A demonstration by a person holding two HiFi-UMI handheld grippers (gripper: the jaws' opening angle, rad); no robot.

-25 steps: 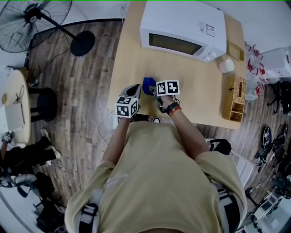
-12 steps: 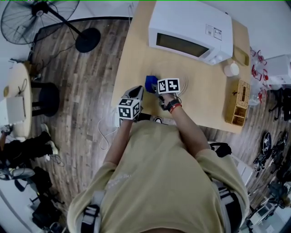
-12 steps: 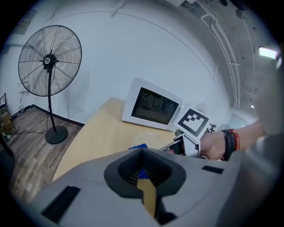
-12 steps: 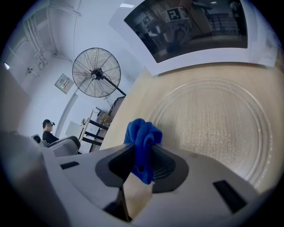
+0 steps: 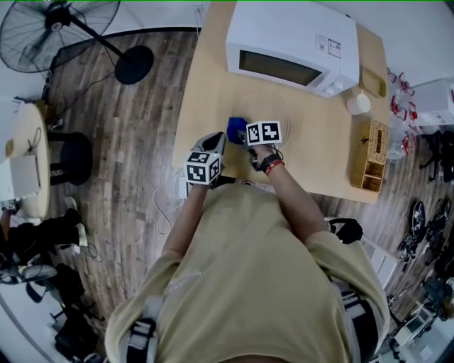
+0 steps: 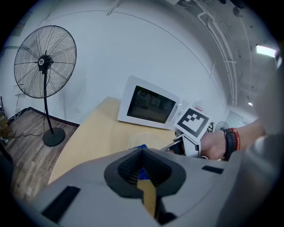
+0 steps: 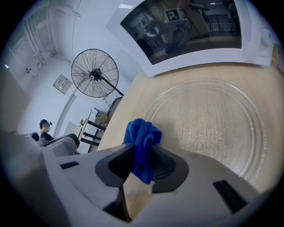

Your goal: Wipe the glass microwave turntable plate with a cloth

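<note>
The clear glass turntable plate (image 7: 208,124) lies flat on the wooden table in front of the microwave (image 5: 291,49), faint in the head view (image 5: 266,113). My right gripper (image 7: 143,164) is shut on a bunched blue cloth (image 7: 143,137), which it holds at the plate's near left rim. In the head view the cloth (image 5: 235,129) shows just left of the right gripper's marker cube (image 5: 262,133). My left gripper (image 6: 143,170) hovers near the table's front edge, jaws together with nothing between them. Beyond it lie the plate (image 6: 144,139) and the right gripper (image 6: 186,142).
A white round container (image 5: 357,104) and a wicker box (image 5: 368,163) stand at the table's right side. A standing fan (image 5: 60,18) is on the wooden floor to the left. The table's front edge (image 5: 213,177) runs just under the grippers.
Both grippers and the cloth stay almost where they were relative to the table. Only the head view has shifted slightly.
</note>
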